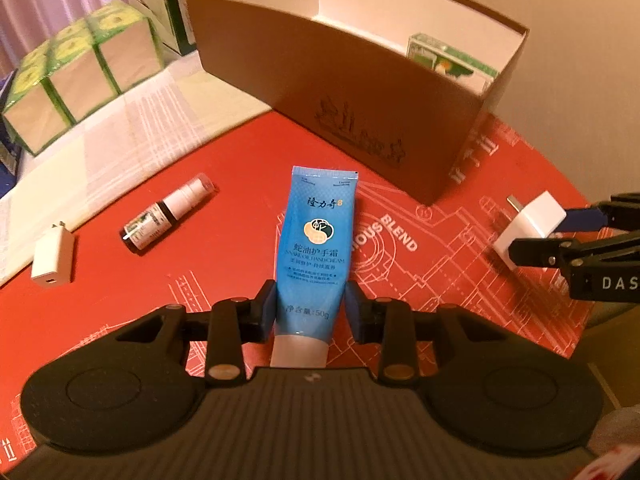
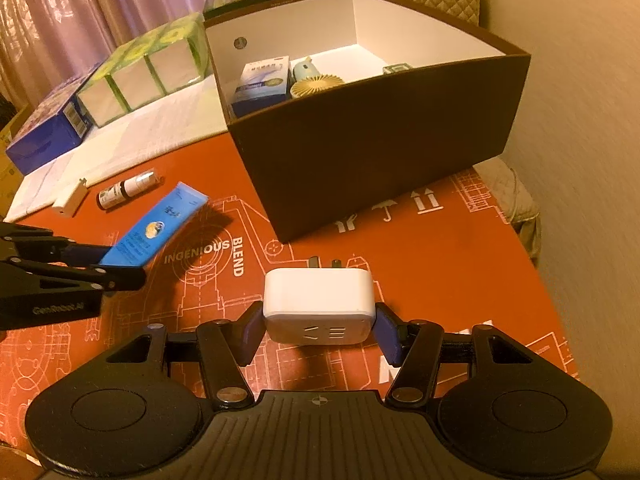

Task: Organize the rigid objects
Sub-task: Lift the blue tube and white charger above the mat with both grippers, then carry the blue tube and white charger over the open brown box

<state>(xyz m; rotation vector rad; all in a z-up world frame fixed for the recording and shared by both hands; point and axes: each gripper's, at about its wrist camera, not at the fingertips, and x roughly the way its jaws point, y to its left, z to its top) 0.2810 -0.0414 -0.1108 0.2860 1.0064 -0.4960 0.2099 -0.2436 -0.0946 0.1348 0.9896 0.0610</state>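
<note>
Left wrist: left gripper [image 1: 310, 307] clamps hand cream tube [image 1: 316, 240].

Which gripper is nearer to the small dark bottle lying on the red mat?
Left. The left gripper, holding the blue tube, is beside the bottle; the right gripper is farther off.

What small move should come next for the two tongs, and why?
Probably carry both items over the rim of the open brown cardboard box and release. The left tongs already grip the blue hand cream tube, the right tongs the white plug adapter, and the box holds other items.
</note>
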